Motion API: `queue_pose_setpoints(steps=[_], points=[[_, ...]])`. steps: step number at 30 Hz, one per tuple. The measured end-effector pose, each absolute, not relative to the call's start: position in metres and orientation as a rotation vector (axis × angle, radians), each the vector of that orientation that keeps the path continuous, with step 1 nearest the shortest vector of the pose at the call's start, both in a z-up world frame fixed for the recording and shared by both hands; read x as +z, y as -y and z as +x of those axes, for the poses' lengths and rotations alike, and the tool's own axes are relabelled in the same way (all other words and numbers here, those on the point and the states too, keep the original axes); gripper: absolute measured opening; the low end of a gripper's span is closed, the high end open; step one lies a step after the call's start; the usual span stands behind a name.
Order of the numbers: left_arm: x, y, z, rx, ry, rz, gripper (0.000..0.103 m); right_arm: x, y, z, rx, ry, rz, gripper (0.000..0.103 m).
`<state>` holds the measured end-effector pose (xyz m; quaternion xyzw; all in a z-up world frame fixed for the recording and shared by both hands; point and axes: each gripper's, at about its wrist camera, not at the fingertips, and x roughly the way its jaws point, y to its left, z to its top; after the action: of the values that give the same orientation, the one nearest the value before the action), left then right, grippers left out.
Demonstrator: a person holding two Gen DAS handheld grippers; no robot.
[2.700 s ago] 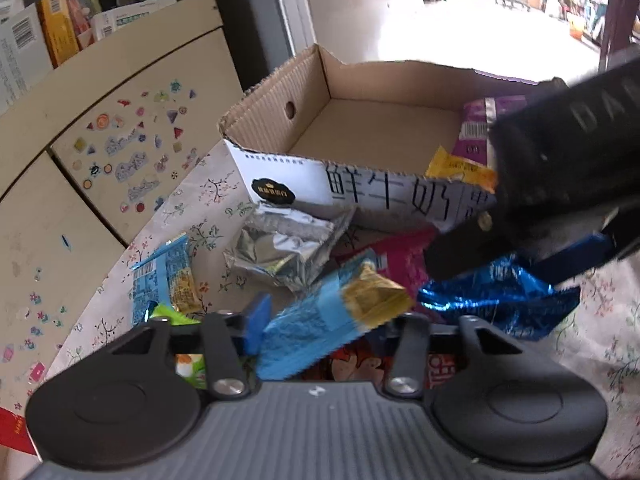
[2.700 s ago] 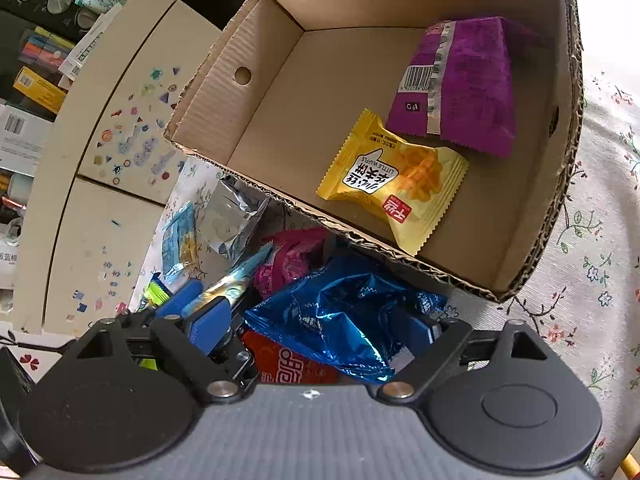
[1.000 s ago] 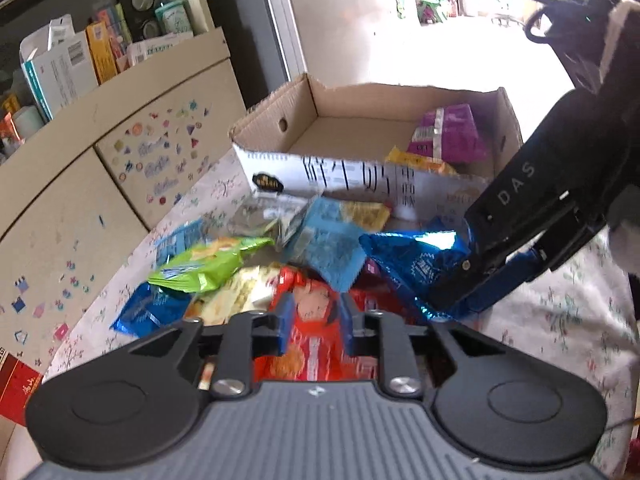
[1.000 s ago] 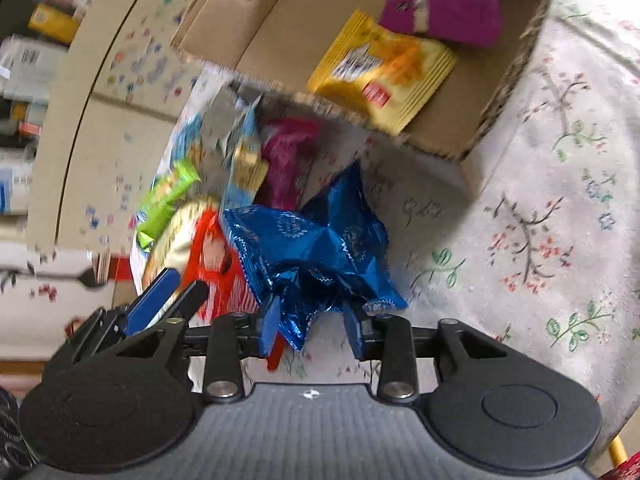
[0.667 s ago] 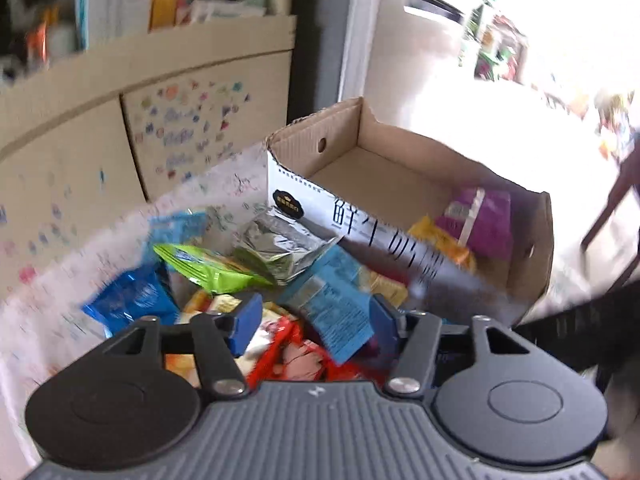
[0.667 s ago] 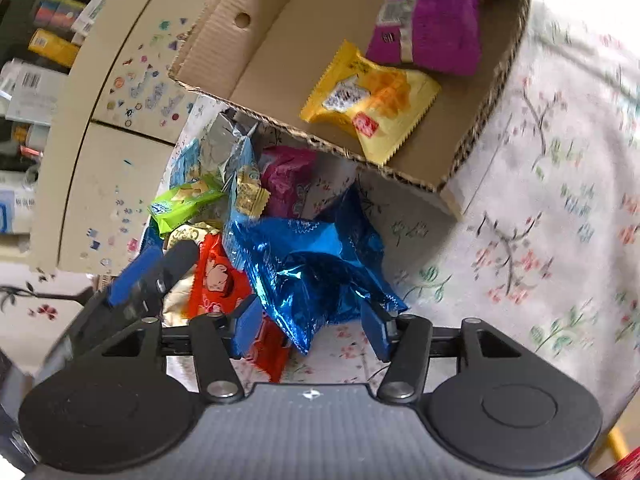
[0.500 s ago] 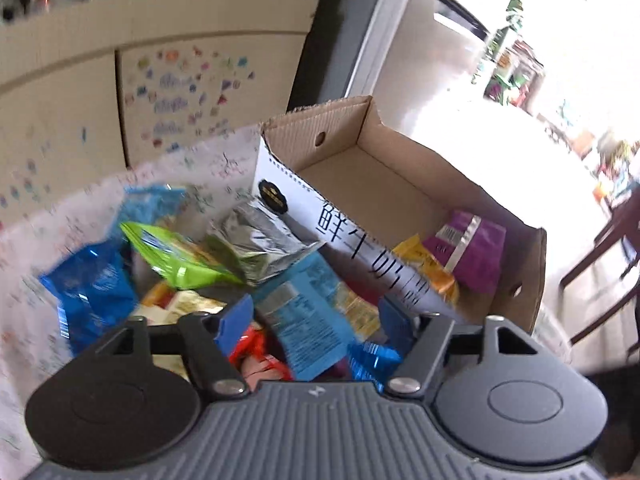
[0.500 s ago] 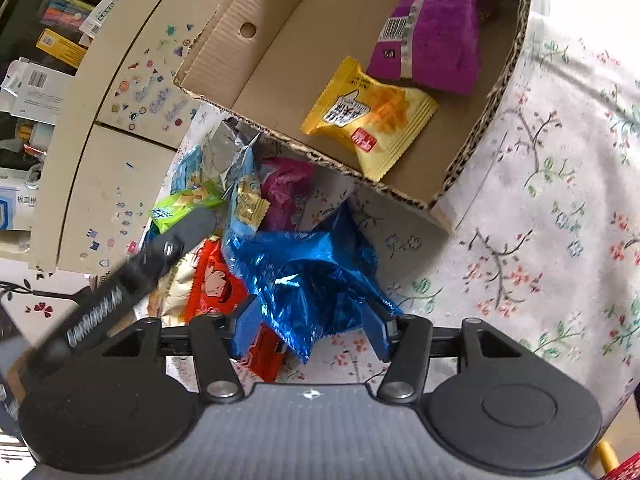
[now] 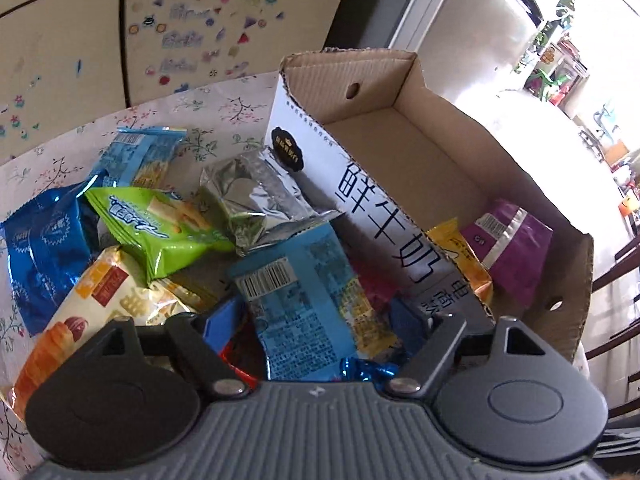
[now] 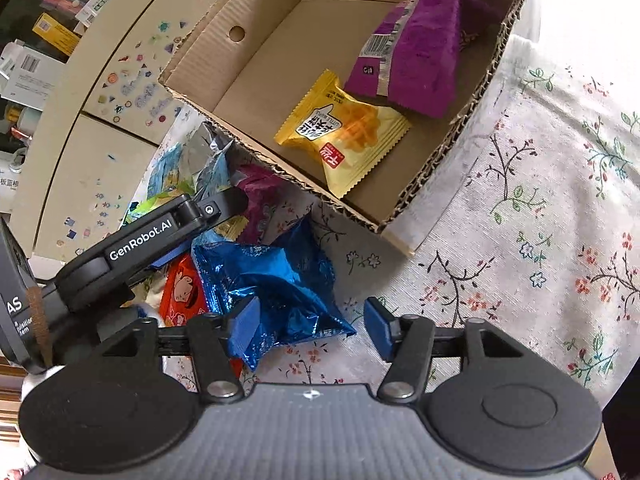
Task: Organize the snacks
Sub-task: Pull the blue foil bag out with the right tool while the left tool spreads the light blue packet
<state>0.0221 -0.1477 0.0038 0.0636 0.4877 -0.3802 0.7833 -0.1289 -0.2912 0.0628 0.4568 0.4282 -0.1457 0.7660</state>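
Note:
My left gripper (image 9: 316, 320) hangs low over the snack pile, its jaws opening. A light blue packet (image 9: 304, 292) lies between the pads, which stand clear of it. My right gripper (image 10: 311, 326) is opening too. A shiny blue foil bag (image 10: 276, 280) rests on the cloth between its pads, and the right pad stands well off it. The cardboard box (image 10: 476, 92) holds a purple bag (image 10: 416, 60) and a yellow packet (image 10: 344, 136). One of the left gripper's fingers (image 10: 152, 240) reaches in from the left of the right wrist view.
Loose snacks crowd the floral tablecloth (image 10: 540, 220) left of the box: a green packet (image 9: 160, 224), a silver foil pack (image 9: 256, 200), a dark blue bag (image 9: 48, 248), a red packet (image 10: 182, 292). A stickered cabinet (image 9: 180, 40) stands behind.
Both grippers went from shut to open: the right released the blue foil bag onto the cloth. The left rolled and moved in over the pile beside the box.

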Motion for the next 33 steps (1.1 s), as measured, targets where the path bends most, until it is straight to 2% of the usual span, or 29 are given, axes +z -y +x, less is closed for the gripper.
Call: queue_pose_setpoints(steps=[5,8,10,12,18,24,33], points=[[0.004,0.135,0.025,-0.788,-1.054,0.091,0.059,0.053,0.297,-0.130,-0.332,-0.948,1.077,0.069],[0.005,0.127,0.026,-0.760,-1.053,0.089,0.056,0.051,0.299,-0.132,-0.336,-0.924,1.111,0.077],[0.005,0.120,0.026,-0.744,-1.059,0.095,0.055,0.051,0.299,-0.131,-0.333,-0.902,1.140,0.086],[0.005,0.113,0.027,-0.732,-1.063,0.095,0.055,0.051,0.296,-0.128,-0.335,-0.889,1.145,0.089],[0.005,0.090,0.023,-0.706,-1.069,0.123,0.055,0.047,0.284,-0.110,-0.316,-0.920,1.077,0.091],[0.004,0.068,0.020,-0.680,-1.071,0.142,0.056,0.054,0.266,-0.094,-0.286,-0.951,0.879,0.091],[-0.006,0.072,0.021,-0.669,-1.072,0.211,0.062,0.056,0.245,-0.078,-0.251,-0.983,0.671,0.093]])
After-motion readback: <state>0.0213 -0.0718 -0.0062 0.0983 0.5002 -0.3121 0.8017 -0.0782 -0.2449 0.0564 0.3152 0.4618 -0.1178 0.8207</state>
